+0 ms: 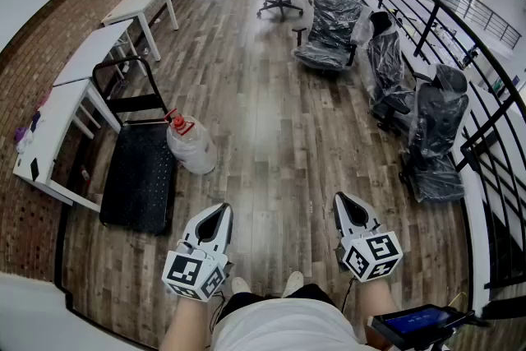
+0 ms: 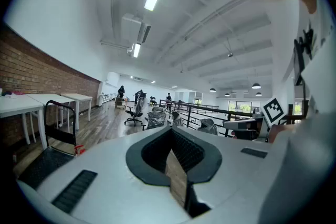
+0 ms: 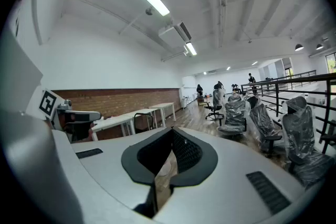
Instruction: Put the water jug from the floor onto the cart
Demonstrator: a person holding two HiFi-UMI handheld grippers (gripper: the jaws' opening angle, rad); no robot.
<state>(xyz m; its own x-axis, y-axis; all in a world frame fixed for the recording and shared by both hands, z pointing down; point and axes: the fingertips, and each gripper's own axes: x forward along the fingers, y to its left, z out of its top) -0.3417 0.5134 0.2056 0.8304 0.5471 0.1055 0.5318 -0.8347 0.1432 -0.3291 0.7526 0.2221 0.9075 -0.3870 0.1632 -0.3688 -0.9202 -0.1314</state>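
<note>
The water jug (image 1: pixel 191 147), clear with a red cap, stands on the wooden floor against the right edge of the black flat cart (image 1: pixel 138 175). The cart's black handle (image 1: pixel 122 86) rises at its far end. In the left gripper view only the jug's red top (image 2: pixel 80 149) peeks over the gripper body, beside the cart (image 2: pixel 41 165). My left gripper (image 1: pixel 223 210) (image 2: pixel 170 131) is held low in front of me, well short of the jug, jaws together and empty. My right gripper (image 1: pixel 341 198) (image 3: pixel 172 131) is level with it further right, jaws shut on nothing.
White tables (image 1: pixel 78 62) line the brick wall on the left, behind the cart. Several plastic-wrapped office chairs (image 1: pixel 329 29) stand along a black railing (image 1: pixel 460 29) on the right. People stand at the far end of the hall. A device with a blue screen (image 1: pixel 419 320) sits at my lower right.
</note>
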